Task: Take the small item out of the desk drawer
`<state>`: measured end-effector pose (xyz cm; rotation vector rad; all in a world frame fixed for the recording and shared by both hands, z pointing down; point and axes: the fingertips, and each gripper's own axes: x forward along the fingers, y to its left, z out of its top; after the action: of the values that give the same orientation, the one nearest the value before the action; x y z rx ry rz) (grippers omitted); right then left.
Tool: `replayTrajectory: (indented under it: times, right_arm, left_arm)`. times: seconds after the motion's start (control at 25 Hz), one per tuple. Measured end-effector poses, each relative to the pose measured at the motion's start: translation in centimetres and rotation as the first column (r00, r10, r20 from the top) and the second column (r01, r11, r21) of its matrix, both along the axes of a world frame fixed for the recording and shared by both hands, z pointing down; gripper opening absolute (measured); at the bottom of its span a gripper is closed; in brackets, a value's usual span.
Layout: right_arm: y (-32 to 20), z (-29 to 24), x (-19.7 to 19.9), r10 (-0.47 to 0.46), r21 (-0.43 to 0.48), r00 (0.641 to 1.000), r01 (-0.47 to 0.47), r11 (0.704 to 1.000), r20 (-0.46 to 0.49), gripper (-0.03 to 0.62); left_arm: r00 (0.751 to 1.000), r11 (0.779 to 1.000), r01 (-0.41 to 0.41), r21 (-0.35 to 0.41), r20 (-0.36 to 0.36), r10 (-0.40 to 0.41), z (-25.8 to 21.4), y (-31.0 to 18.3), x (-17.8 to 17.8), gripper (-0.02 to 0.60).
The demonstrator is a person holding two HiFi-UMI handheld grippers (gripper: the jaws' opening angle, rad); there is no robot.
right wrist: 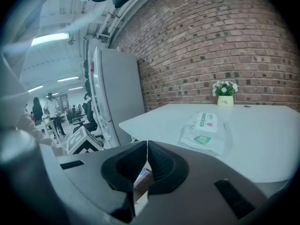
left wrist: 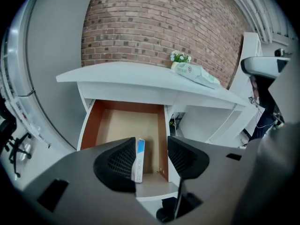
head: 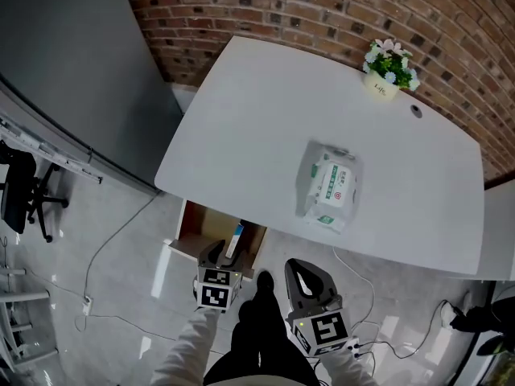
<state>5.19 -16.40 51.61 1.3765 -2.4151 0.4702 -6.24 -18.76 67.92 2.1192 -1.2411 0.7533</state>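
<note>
**Task item.** The small box (left wrist: 139, 159) stands on its long edge inside the open drawer (left wrist: 120, 123), near the front and toward the drawer's right wall. It has a white face and a blue end. The print running along the white face is too small to read.

**Left gripper.** The left gripper (left wrist: 151, 156) is held over the drawer front. Its jaws are spread apart with nothing gripped. The box appears in the gap between them, close beside the left jaw (contact cannot be confirmed).

**Right gripper.** The right gripper (right wrist: 147, 147) is held lower than the desk top and in front of it. Its jaws are pressed together at the tips, with nothing between them.

**Desk top.** The white desk (head: 257, 111) carries two items:
- A soft wipes pack (head: 328, 185) lies flat near the middle. It has a green label panel and a small red round mark; the text is not legible.
- A small potted plant (head: 389, 67) stands at the far edge by the brick wall (head: 322, 6). The cream pot bears a short script word that is too small to read reliably.
</note>
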Motion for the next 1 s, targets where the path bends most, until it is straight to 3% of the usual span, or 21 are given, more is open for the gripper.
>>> replayTrajectory:
  times: [0.32,0.8,1.0]
  right_arm:
    - [-0.9,2.1,-0.2,-0.008,-0.045,1.000,0.009,0.999,0.015,0.028]
    - [-1.2,4.8,-0.3,-0.029,-0.098,0.999,0.032,0.995,0.026,0.028]
    - [-1.2,5.4,-0.3,-0.028,-0.115,0.999,0.031,0.993,0.025,0.028]
  left_arm:
    - [0.997,0.992,0.015,-0.126,0.078,-0.005,6.8,-0.5,-0.5,0.210]
    - [0.976,0.973,-0.071,-0.221,0.184,0.113,11.7,-1.6,0.7,0.212]
    - [0.970,0.968,-0.069,-0.243,0.209,0.121,13.2,-2.1,0.4,0.212]
